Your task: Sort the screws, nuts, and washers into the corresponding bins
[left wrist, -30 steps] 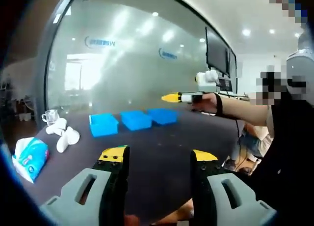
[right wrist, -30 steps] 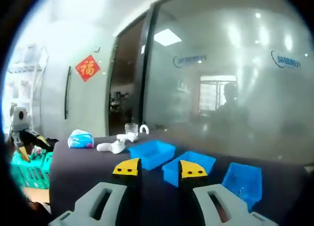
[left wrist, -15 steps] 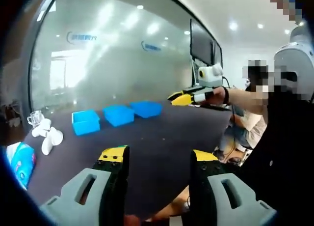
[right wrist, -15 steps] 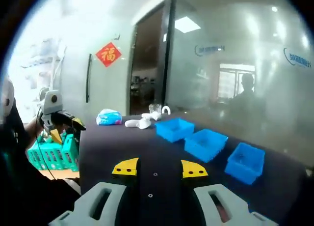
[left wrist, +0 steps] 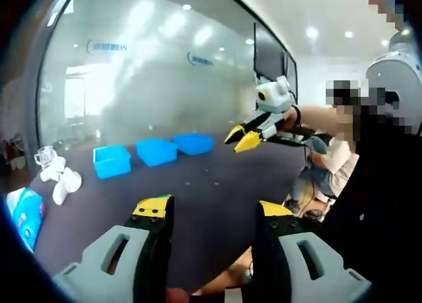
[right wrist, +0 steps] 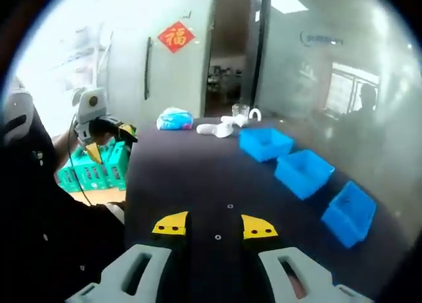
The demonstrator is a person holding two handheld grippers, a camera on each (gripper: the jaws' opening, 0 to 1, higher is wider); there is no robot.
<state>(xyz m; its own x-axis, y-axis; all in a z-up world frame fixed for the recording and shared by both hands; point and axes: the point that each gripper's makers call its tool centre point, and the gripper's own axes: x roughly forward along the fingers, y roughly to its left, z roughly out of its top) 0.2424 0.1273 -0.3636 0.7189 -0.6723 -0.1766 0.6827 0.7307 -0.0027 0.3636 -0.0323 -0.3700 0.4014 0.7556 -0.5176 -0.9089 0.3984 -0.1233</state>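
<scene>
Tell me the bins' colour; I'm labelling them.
Blue, all three bins; the right gripper view shows them best.

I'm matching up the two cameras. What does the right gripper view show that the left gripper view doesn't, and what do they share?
The right gripper view alone has a red door ornament, green crates beside the table, and small washers on the dark tabletop. The left gripper view alone has wall monitors and the right tongs, open. Both share three blue bins, a blue tissue pack, white objects and a glass.
</scene>
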